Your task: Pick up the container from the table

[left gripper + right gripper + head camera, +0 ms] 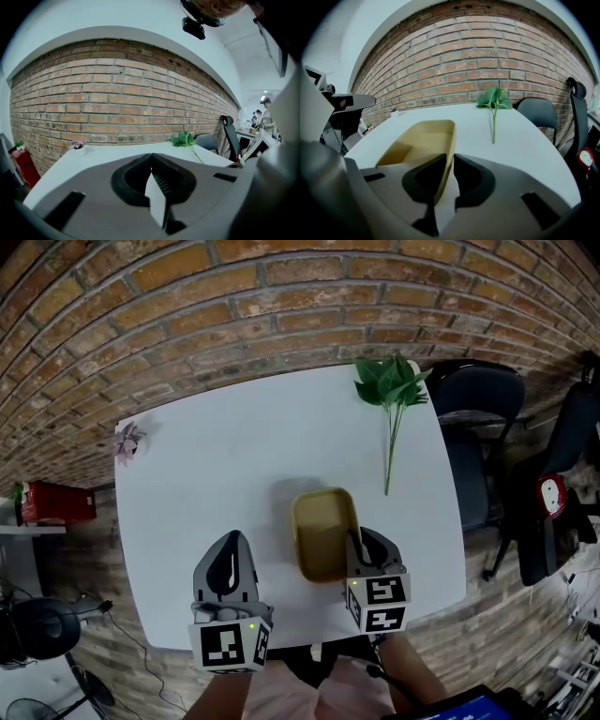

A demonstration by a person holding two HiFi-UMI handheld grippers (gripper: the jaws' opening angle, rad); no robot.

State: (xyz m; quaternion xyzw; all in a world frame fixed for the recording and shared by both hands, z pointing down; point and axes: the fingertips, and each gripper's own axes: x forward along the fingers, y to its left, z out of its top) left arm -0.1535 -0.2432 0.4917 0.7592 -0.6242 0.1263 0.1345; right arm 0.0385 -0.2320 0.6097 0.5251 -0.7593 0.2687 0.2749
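Observation:
A tan rectangular container (323,531) (419,140) lies open and empty on the white table (234,456), near its front edge. My right gripper (361,545) (449,159) is at the container's right wall. One jaw is inside and the other outside, and both press on the thin wall. My left gripper (228,563) (151,157) hovers over the table to the left of the container, apart from it. Its jaws meet at the tips with nothing between them.
A green leafy sprig (392,390) (492,101) lies at the table's far right. A small pink flower (128,440) (77,144) sits at the far left corner. A brick wall runs behind. Dark chairs (478,409) stand to the right, and a red box (56,502) to the left.

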